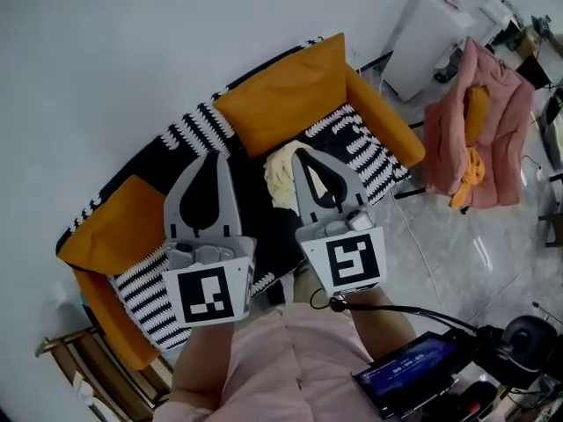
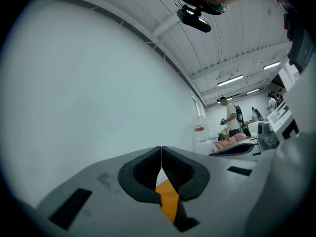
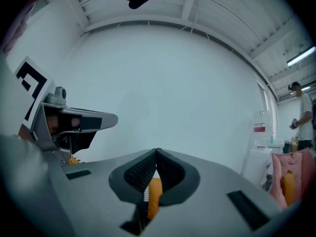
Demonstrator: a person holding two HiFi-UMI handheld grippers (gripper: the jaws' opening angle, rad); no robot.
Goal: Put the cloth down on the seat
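A cream cloth [image 1: 280, 176] lies crumpled on the dark seat [image 1: 255, 209] of an orange sofa, just in front of the orange back cushion [image 1: 281, 99]. My left gripper [image 1: 211, 155] is held above the seat's left half, jaws shut and empty. Just right of the cloth, my right gripper [image 1: 302, 152] is held above it, jaws shut with nothing in them. In the left gripper view the left gripper [image 2: 161, 149] meets at its tips, with orange showing through the gap. The right gripper [image 3: 157, 152] in its own view is likewise shut and points at the white wall.
The sofa has a black-and-white striped throw [image 1: 361, 143] and a second orange cushion [image 1: 114, 227] at the left. A pink padded chair [image 1: 484, 130] stands to the right on the tiled floor. White appliances [image 1: 435, 25] are at the back right. A wooden side table [image 1: 84, 367] sits at lower left.
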